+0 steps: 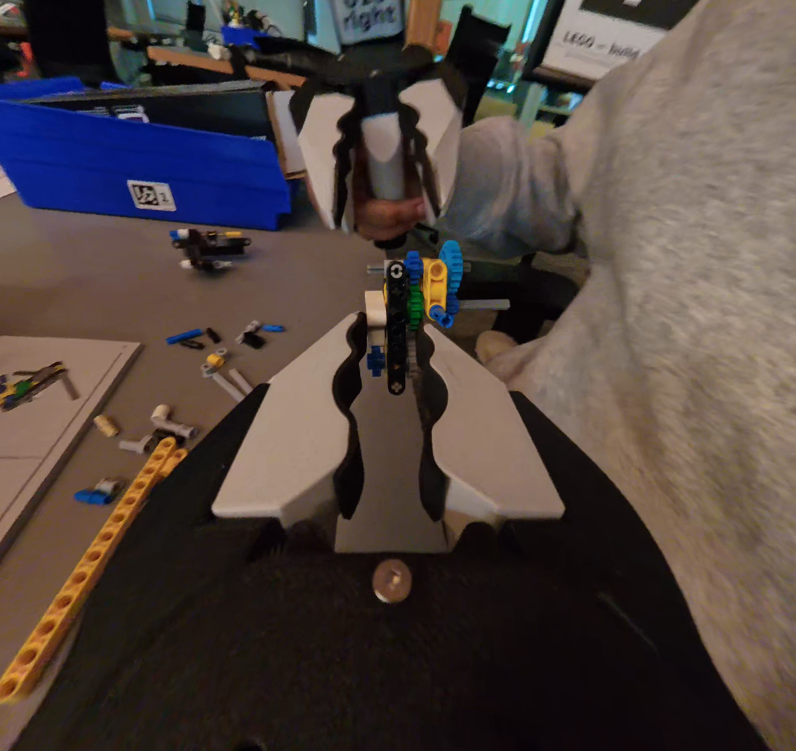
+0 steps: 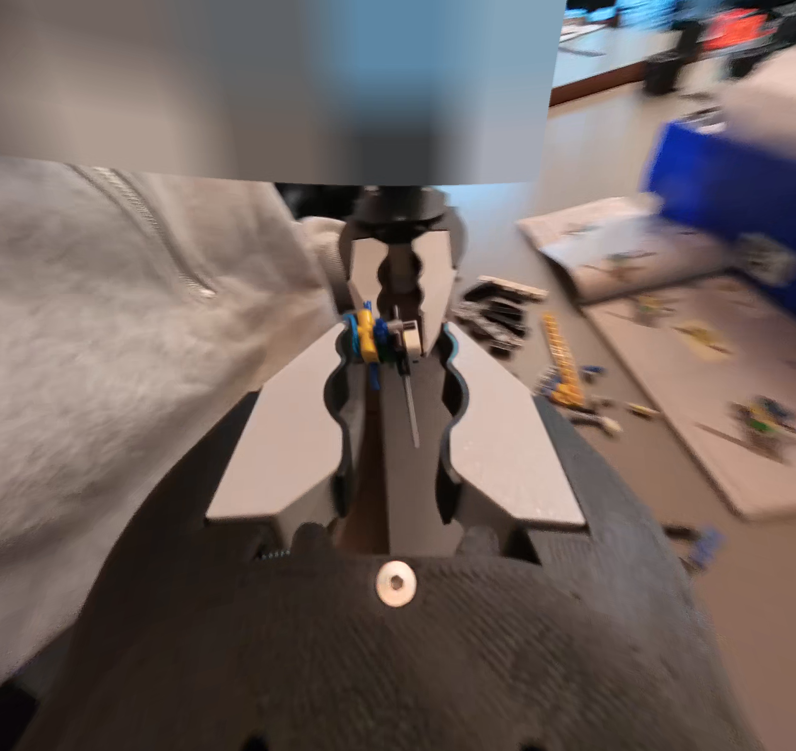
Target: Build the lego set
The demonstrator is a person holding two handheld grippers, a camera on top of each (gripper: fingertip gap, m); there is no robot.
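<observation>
— Grey table (image 1: pixel 107 256), cluttered room behind. Blue bin (image 1: pixel 142 161) beyond a gear assembly (image 1: pixel 413 299)?

— Yes. Assembly clamped upright at left gripper (image 1: pixel 394 342) tips, above the table. Right gripper (image 2: pixel 394 342) facing it, fingers apart around its far side. Yellow beam (image 1: pixel 90 558) and loose parts (image 1: pixel 224 355) left of the assembly.

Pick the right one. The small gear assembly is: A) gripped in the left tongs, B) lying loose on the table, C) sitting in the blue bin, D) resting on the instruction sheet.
A: the left tongs are closed on the gear assembly, which is raised above the table.
</observation>
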